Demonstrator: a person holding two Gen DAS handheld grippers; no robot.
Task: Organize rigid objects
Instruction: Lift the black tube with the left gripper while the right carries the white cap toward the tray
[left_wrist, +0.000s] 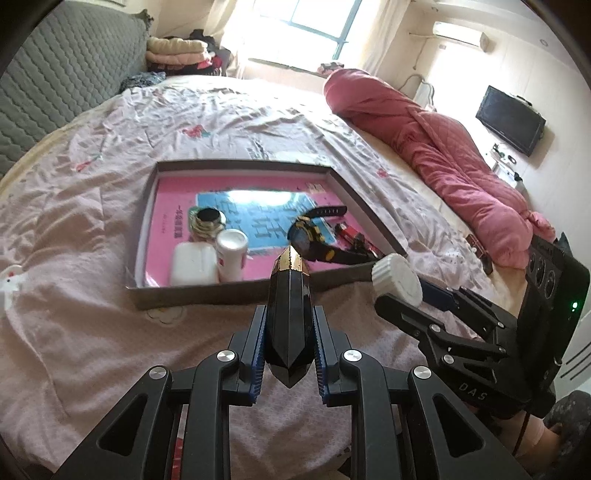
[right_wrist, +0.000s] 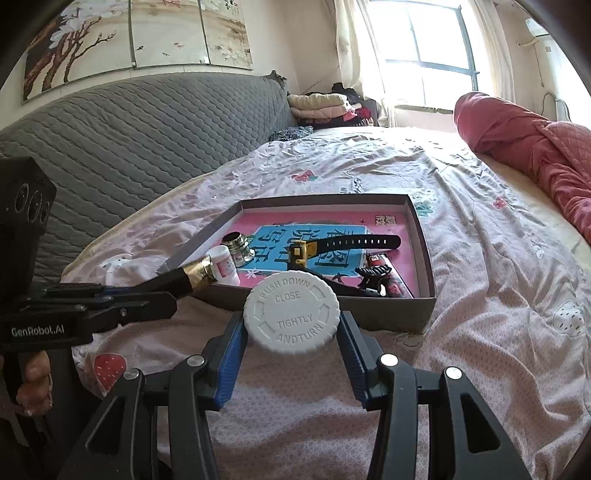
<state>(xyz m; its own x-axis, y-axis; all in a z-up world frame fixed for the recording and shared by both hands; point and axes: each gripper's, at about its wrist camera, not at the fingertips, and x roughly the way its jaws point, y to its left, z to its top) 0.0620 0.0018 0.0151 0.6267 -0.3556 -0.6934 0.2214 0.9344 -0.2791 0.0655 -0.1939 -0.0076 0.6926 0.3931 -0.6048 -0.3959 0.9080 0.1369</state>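
A shallow brown box (left_wrist: 236, 290) with a pink lining lies on the bed. Inside it are a black-and-yellow watch (left_wrist: 314, 240), a white square bottle (left_wrist: 194, 264), a white round bottle (left_wrist: 231, 254), a metal jar (left_wrist: 208, 221) and a red lighter (left_wrist: 351, 236). My left gripper (left_wrist: 289, 317) is shut on a black faceted tube with a gold band (left_wrist: 289, 291), held above the box's near wall. My right gripper (right_wrist: 291, 332) grips a white bottle by its child-proof cap (right_wrist: 291, 312), just short of the box (right_wrist: 388, 306). The bottle's body is hidden.
A rolled pink quilt (left_wrist: 443, 155) lies along the bed's right side. The grey padded headboard (right_wrist: 129, 140) stands at the left. A small white item (left_wrist: 9, 284) rests on the sheet left of the box, and a small brown one (left_wrist: 480, 247) to its right.
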